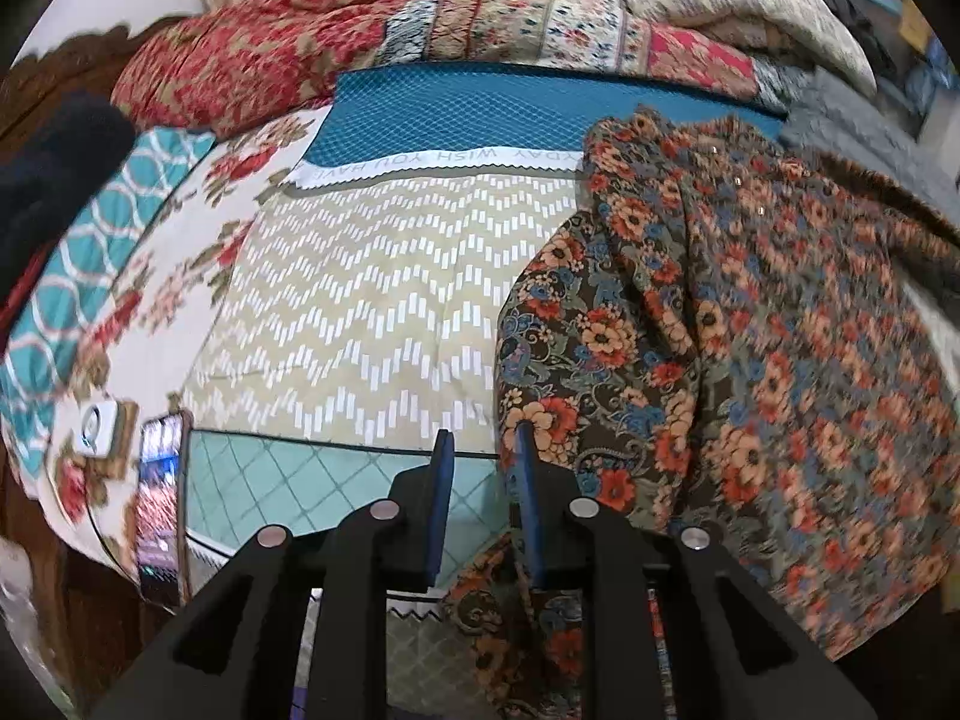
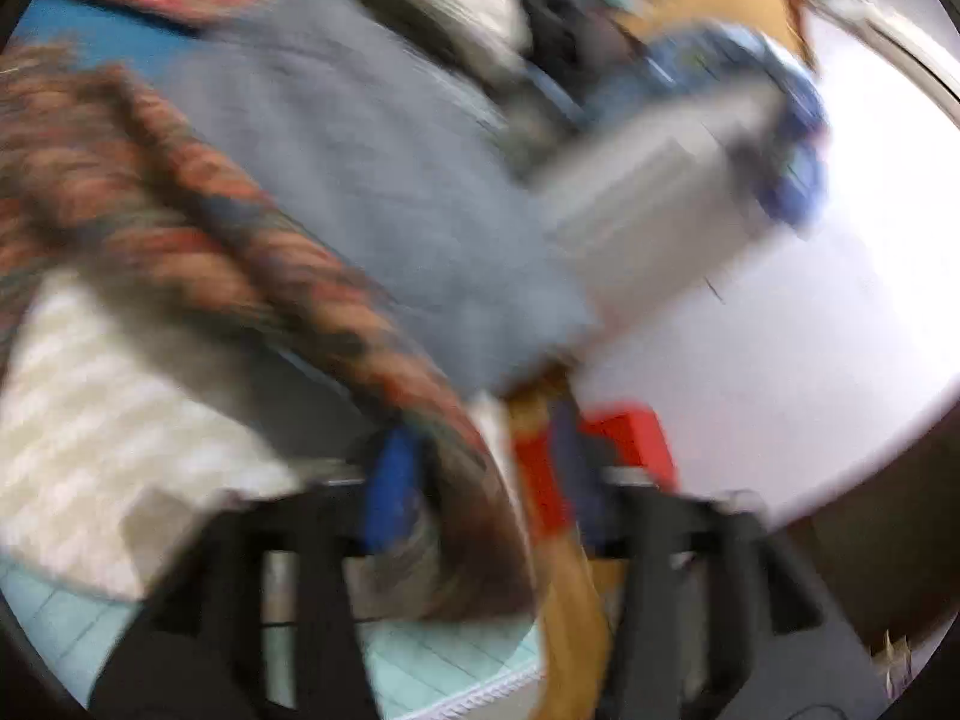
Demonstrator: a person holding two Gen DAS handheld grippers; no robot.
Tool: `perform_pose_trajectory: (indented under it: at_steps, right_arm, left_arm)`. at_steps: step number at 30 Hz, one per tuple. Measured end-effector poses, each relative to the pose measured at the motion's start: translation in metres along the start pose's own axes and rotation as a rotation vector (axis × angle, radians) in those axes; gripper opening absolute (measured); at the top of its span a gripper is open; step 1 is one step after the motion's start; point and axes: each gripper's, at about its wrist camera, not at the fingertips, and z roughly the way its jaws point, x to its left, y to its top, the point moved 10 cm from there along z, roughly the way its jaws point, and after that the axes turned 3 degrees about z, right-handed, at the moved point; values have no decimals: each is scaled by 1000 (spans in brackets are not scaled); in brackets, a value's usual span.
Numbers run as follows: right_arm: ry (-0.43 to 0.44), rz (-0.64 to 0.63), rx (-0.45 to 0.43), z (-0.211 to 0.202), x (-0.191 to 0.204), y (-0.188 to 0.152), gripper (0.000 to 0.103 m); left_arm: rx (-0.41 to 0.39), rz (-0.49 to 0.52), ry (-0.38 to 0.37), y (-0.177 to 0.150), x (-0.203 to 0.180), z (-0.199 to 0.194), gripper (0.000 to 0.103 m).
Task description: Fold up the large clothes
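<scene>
Your flowery dress hangs up-down, long side running away from you, just right of your left claw. That claw's fingers are apart, nothing between. Right claw pic's too blurry; dress sits between its fingers, can't tell if squeezed.

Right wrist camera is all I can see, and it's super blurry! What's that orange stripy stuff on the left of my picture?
Observer: That's a floral garment, brown with orange and blue flowers. It's draped in a heap over the chevron bedspread.
Operator: Is the other tool grabbing it?
Observer: No. The left tool is open. Only bedding shows between its fingers, and the garment's edge lies right beside one of them.
</scene>
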Motion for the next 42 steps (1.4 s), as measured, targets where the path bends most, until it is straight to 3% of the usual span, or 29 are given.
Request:
perform_pose_trajectory:
  at_steps: [1,2,4,8,10,14,16,18,19,20,22,25,27,29,32,36,39,42]
  right_arm:
    - [58,71,-12,-9,-3,3,50]
    - [196,174,-58,-32,2,5,58]
    - [423,245,-107,-79,30,-4,69]
    - [685,208,-113,-149,110,-44,71]
    - [761,175,-89,-176,151,-61,71]
    - [821,86,-96,-223,221,-90,71]
    - [845,70,-99,-233,235,-90,71]
    - [823,20,-132,-240,252,-89,71]
    - [808,0,-132,-240,255,-91,71]
    - [790,-28,-112,-236,262,-94,71]
    - [768,-46,-69,-225,267,-99,71]
    - [778,-22,12,-210,269,-112,71]
    - [791,0,24,-207,269,-117,71]
    - [785,-6,20,-208,272,-118,71]
    - [790,-8,22,-205,272,-117,71]
    - [853,41,28,-213,260,-115,71]
    - [902,155,-4,-218,222,-105,71]
    - [911,265,-26,-214,177,-106,71]
  left_arm:
    - [-6,-20,-24,0,0,-2,0]
    - [-14,-28,-35,0,-1,-4,0]
    - [-18,-38,-49,-3,0,-2,0]
    - [31,-113,-141,-11,1,13,0]
    - [27,-143,-193,-7,-2,17,0]
    - [77,-158,-279,0,-18,45,0]
    - [109,-173,-294,1,-25,64,0]
    - [90,-145,-260,8,-32,78,0]
    - [93,-128,-233,12,-33,83,8]
    - [83,-131,-208,19,-27,84,8]
    - [8,-182,-139,45,2,75,8]
    - [-174,-426,-4,94,106,45,7]
    - [-161,-627,30,100,171,52,3]
    - [-59,-708,63,93,196,72,3]
    - [16,-658,68,88,200,80,3]
    - [-56,-580,-26,83,178,48,2]
    - [-77,-402,-99,59,128,20,0]
    - [-52,-236,-190,12,61,8,0]
